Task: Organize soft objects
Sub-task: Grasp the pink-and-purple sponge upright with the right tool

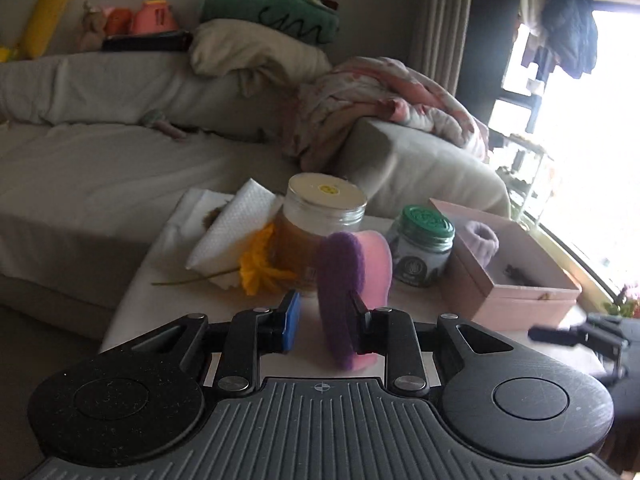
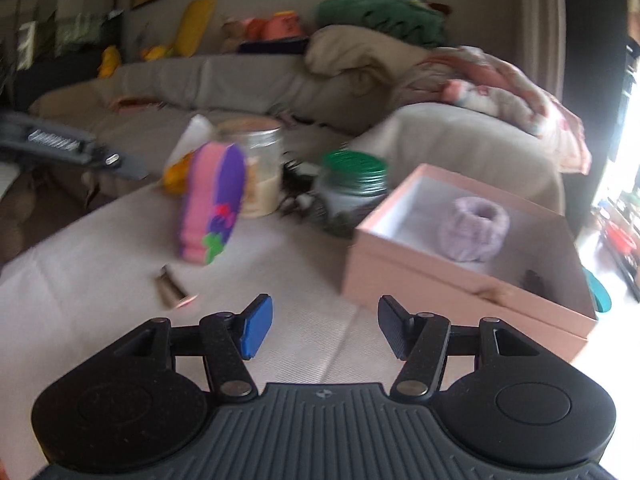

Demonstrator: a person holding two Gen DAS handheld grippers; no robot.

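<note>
**Purple and pink pad stands on edge inside the left gripper; the box lies off to the right**

The purple and pink knitted pad (image 1: 352,280) stands on its edge on the bench (image 1: 136,304), its long axis close to upright and leaning slightly. It sits between the fingers of the left gripper (image 1: 326,314): the right-hand finger appears to touch its purple face, while a gap shows between the pad and the blue finger. So the left gripper is spread and does not have the pad pinched; whether it is arriving or letting go cannot be told.

The right wrist view shows the same pad (image 2: 212,204) ahead and to the left of the right gripper (image 2: 324,326), well apart from it. That gripper is spread wide with nothing between its fingers. The left gripper is clearly the nearer one.

The pink box (image 1: 516,280) stands to the right of the pad, with a green-lidded jar (image 1: 424,252) between and behind them. A pale purple knitted piece (image 2: 474,228) already lies inside the box (image 2: 460,284), so it is probably the destination. Any carry would run rightward, past the jar.

Just behind the pad stand a large glass jar (image 1: 320,224), a yellow knitted flower (image 1: 260,268) and a folded white cloth (image 1: 236,224).
</note>
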